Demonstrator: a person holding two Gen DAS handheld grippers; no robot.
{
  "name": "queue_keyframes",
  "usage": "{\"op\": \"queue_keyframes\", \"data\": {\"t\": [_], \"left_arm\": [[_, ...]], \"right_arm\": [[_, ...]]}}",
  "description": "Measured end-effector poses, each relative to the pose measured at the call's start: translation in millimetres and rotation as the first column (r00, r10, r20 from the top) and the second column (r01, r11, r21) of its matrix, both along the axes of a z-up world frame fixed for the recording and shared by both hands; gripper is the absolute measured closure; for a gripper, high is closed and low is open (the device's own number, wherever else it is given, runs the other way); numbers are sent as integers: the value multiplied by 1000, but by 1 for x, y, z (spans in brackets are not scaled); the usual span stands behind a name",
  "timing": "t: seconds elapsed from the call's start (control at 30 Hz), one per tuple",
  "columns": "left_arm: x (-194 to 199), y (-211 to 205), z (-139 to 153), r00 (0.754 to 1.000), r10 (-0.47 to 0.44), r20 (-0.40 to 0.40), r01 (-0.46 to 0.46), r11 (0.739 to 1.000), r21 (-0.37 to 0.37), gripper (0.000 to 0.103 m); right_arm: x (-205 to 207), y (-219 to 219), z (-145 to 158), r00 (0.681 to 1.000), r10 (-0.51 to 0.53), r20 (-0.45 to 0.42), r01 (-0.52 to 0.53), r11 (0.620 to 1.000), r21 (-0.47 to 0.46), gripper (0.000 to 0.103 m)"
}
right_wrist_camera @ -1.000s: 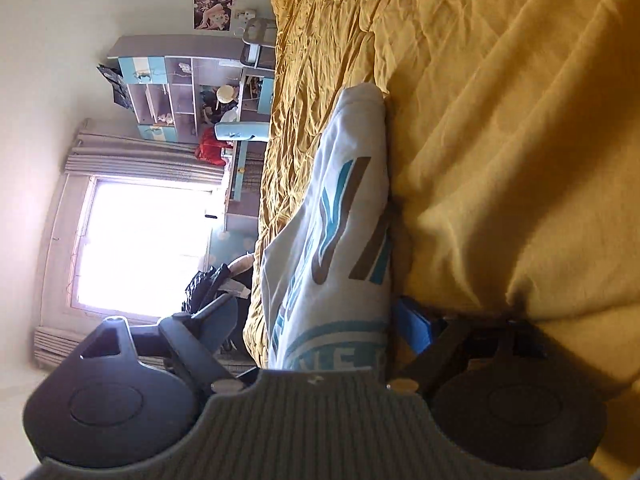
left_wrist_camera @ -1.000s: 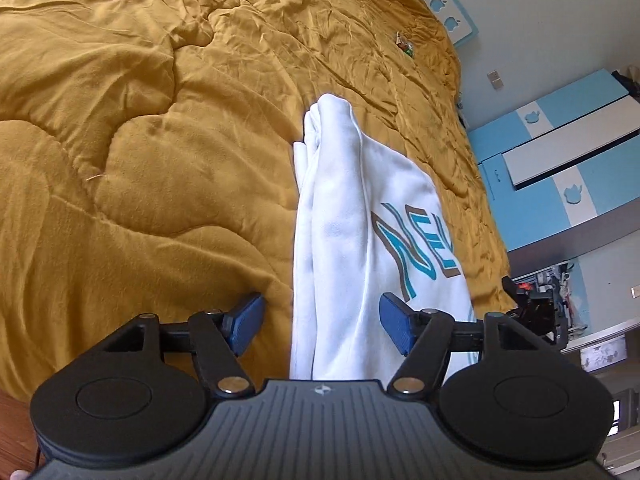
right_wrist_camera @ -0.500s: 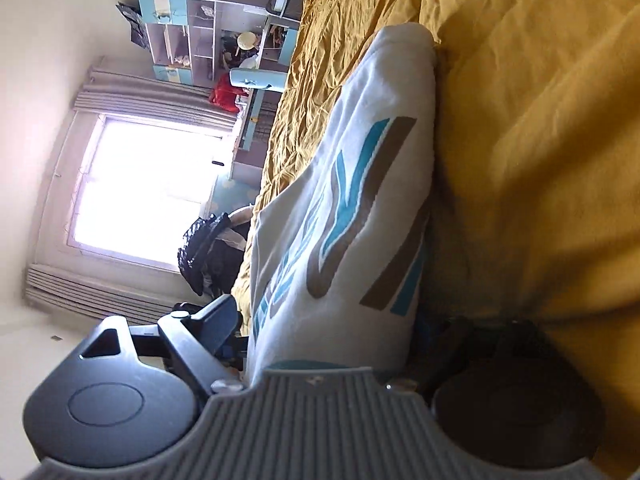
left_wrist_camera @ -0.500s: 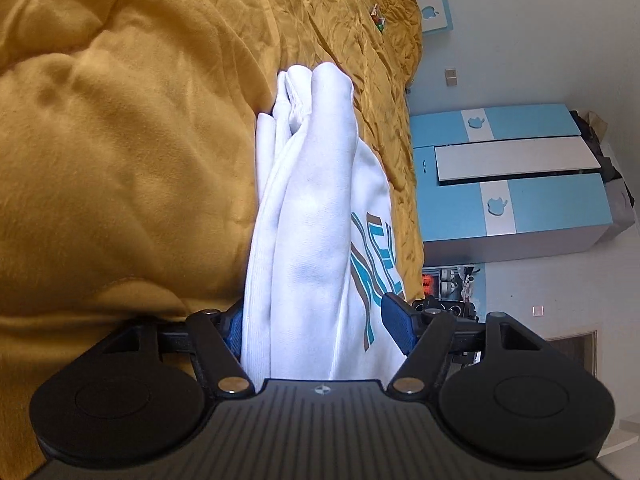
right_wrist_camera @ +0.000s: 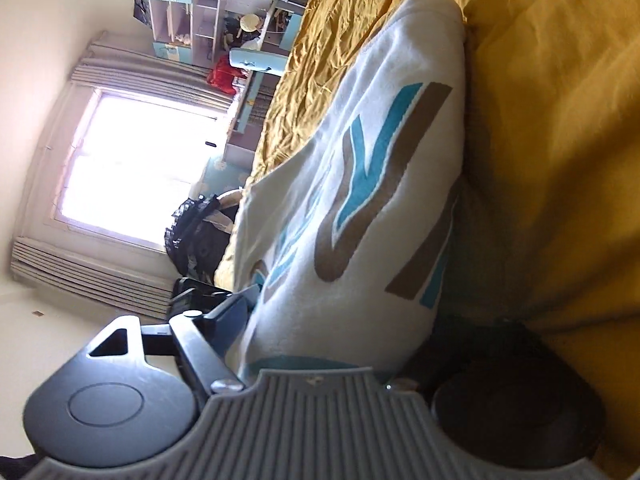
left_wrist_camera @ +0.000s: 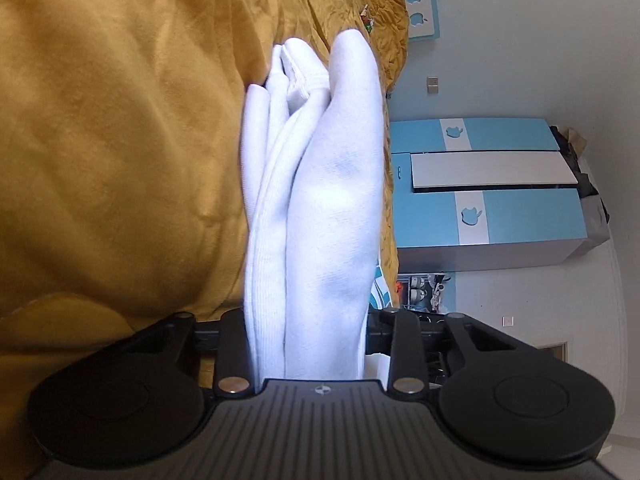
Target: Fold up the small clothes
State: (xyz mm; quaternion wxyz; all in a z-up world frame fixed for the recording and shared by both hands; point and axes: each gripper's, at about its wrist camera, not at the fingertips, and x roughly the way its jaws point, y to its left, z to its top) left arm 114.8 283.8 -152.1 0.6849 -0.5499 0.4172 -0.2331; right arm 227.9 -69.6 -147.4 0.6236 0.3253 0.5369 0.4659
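Two grippers are on one folded white shirt point(left_wrist_camera: 320, 208) that lies on the mustard-yellow quilt point(left_wrist_camera: 120, 140) of a bed. My left gripper point(left_wrist_camera: 308, 344) has the thick stacked folds of the shirt running straight between its fingers; the jaws are closing, and the cloth fills the gap from one black finger to the other, so I read it as clamped on the shirt's edge. From this side I see several rounded white layers standing side by side, with a sliver of teal print showing at the right edge near the finger. My right gripper point(right_wrist_camera: 340, 332) takes the same shirt point(right_wrist_camera: 360, 200) from the printed side, where large teal and brown letters run across the fabric. Its jaws are closing too; the left finger point(right_wrist_camera: 224, 320) presses against the cloth, while the right finger is lost in shadow against the quilt point(right_wrist_camera: 560, 140), so I cannot tell how firmly that side bears on it. Behind the shirt stand a blue and white wardrobe point(left_wrist_camera: 500, 184) and a bright window point(right_wrist_camera: 132, 176).
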Motion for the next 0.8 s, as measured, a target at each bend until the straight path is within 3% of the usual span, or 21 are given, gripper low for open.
{"op": "queue_keyframes", "data": {"t": [0.03, 0.1, 0.2, 0.27, 0.3, 0.33, 0.37, 0.43, 0.57, 0.67, 0.7, 0.77, 0.8], "left_arm": [[0, -1, 4, 1000, 9, -8, -9, 1000, 24, 71], [-2, -2, 11, 999, 19, -28, -17, 998, 59, 73], [-5, -12, 35, 999, 26, -28, -20, 976, 217, 73], [-3, -29, 59, 1000, -7, -23, 16, 913, 408, 73], [-2, -36, 68, 1000, -17, -25, 26, 883, 468, 73], [0, -48, 80, 999, -25, -31, 38, 838, 544, 73], [0, -55, 87, 999, -28, -36, 44, 808, 588, 73], [-4, -79, 103, 999, -28, -44, 51, 719, 693, 74], [0, -108, 123, 995, 46, -91, 45, 602, 797, 74], [-8, -136, 132, 995, 78, -70, 26, 468, 883, 79], [-10, -141, 134, 993, 98, -59, 9, 446, 895, 79], [-8, -145, 139, 993, 106, -54, -1, 463, 887, 79], [-8, -147, 141, 993, 103, -55, 2, 456, 890, 79]], "right_arm": [[-1, 1, 1, 1000, -3, 14, 4, 999, -38, 56], [-5, 2, 3, 1000, -18, 22, 19, 997, -74, 63], [-12, 6, 15, 998, -40, 52, 47, 988, -146, 67], [-18, 14, 27, 995, -56, 88, 74, 973, -218, 67], [-22, 19, 34, 992, -54, 111, 82, 961, -264, 68], [-25, 25, 44, 988, -44, 146, 89, 945, -314, 69], [-27, 31, 52, 984, -33, 177, 95, 932, -351, 70], [-36, 45, 69, 967, -2, 256, 116, 894, -433, 73], [-53, 75, 96, 911, 66, 406, 191, 807, -559, 78], [-74, 93, 112, 855, 121, 505, 252, 754, -606, 84], [-77, 95, 115, 841, 129, 526, 274, 737, -618, 84], [-75, 85, 119, 853, 89, 514, 280, 753, -595, 84], [-74, 82, 121, 857, 78, 509, 280, 759, -588, 84]]}}
